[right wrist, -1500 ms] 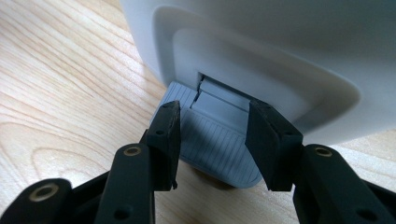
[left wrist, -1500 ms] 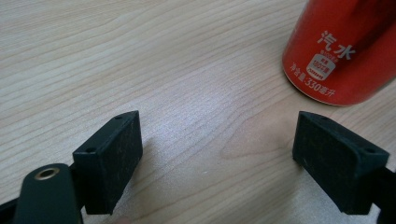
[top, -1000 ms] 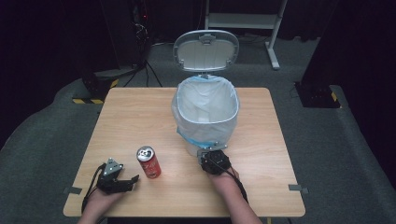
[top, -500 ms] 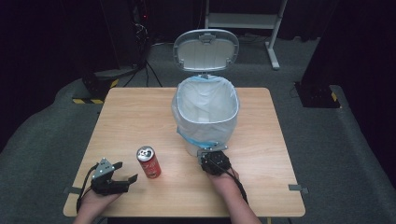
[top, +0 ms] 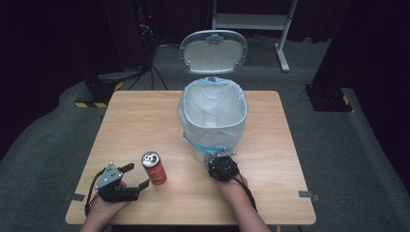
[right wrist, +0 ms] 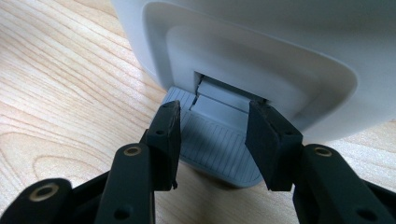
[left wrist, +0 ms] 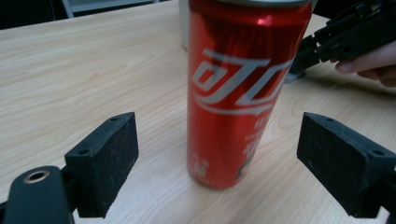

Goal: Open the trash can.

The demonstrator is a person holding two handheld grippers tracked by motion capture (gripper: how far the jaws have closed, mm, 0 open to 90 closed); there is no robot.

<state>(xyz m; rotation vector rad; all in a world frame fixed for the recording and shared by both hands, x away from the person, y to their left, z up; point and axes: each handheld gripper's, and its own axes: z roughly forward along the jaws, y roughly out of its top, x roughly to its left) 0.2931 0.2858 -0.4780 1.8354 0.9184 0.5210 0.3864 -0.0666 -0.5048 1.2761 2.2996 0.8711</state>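
A red drinks can stands upright on the wooden table, near its front left. My left gripper lies just left of the can and points at it. Its jaws have just been opening; they stand wide on either side of the can and neither pad touches it. My right gripper sits at the foot of the white pedal bin. Its jaws rest on the grey foot pedal with a narrow gap between them. The bin's lid stands up.
The bin holds a white liner with a blue edge and takes up the table's middle. In the left gripper view the right gripper and the fingers holding it show behind the can. Dark stands and cables surround the table on the grey floor.
The left gripper's jaws have spread wider around the can and the left hand has lifted slightly. The right hand, the can and the bin lid have not moved.
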